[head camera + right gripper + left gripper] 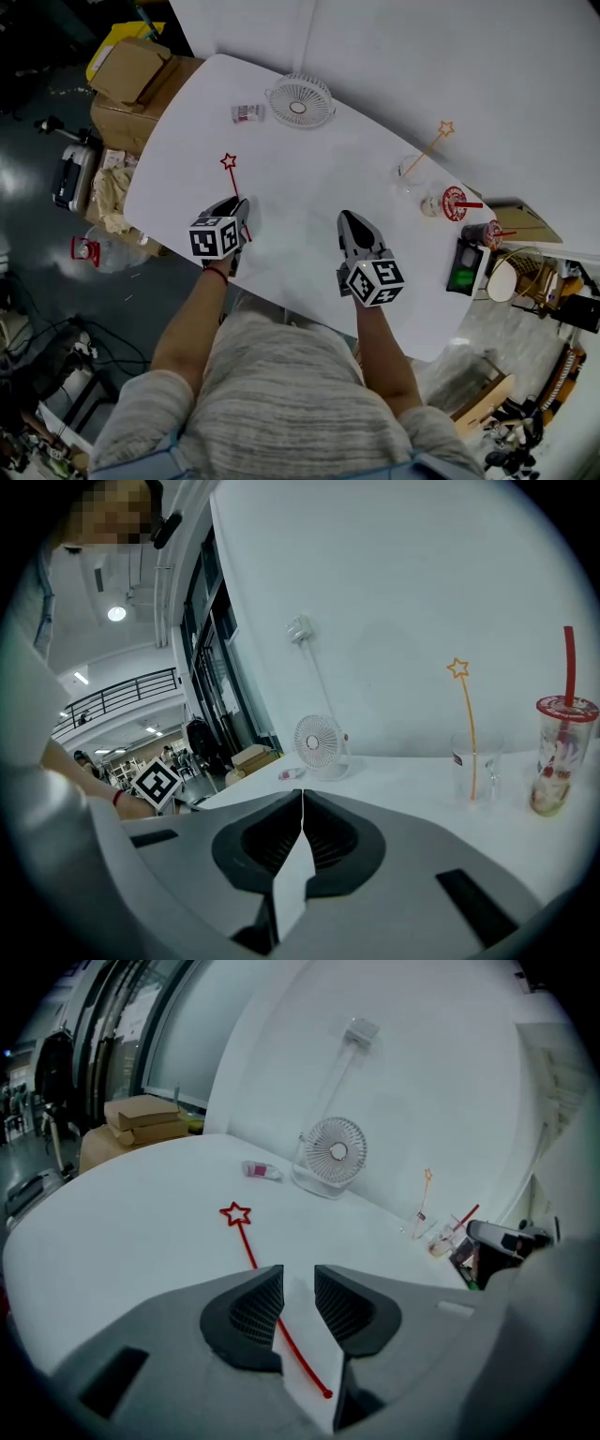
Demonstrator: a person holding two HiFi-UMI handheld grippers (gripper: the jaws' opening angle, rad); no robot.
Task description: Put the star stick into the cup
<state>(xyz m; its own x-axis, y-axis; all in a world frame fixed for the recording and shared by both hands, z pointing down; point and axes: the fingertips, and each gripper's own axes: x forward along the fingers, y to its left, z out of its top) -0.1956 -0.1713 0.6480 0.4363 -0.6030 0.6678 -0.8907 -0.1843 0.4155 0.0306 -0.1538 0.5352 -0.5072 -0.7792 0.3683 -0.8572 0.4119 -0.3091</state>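
Observation:
A red star stick (232, 178) lies flat on the white table (300, 187), its star end pointing away from me. My left gripper (242, 206) is low over the stick's near half. In the left gripper view the red star stick (246, 1241) runs through the gap of the left gripper (298, 1283), whose jaws stand open a little on either side of it without pinching it. A clear cup (411, 174) at the right holds an orange star stick (433, 142). My right gripper (346, 221) hovers mid-table, shut and empty; the clear cup (472, 766) stands ahead of it.
A small white fan (300, 100) and a small packet (247, 113) sit at the far side. A red-lidded drink cup (454, 202) with a straw, another cup (481, 232) and a black device (464, 267) crowd the right end. Cardboard boxes (131, 80) stand beyond the left edge.

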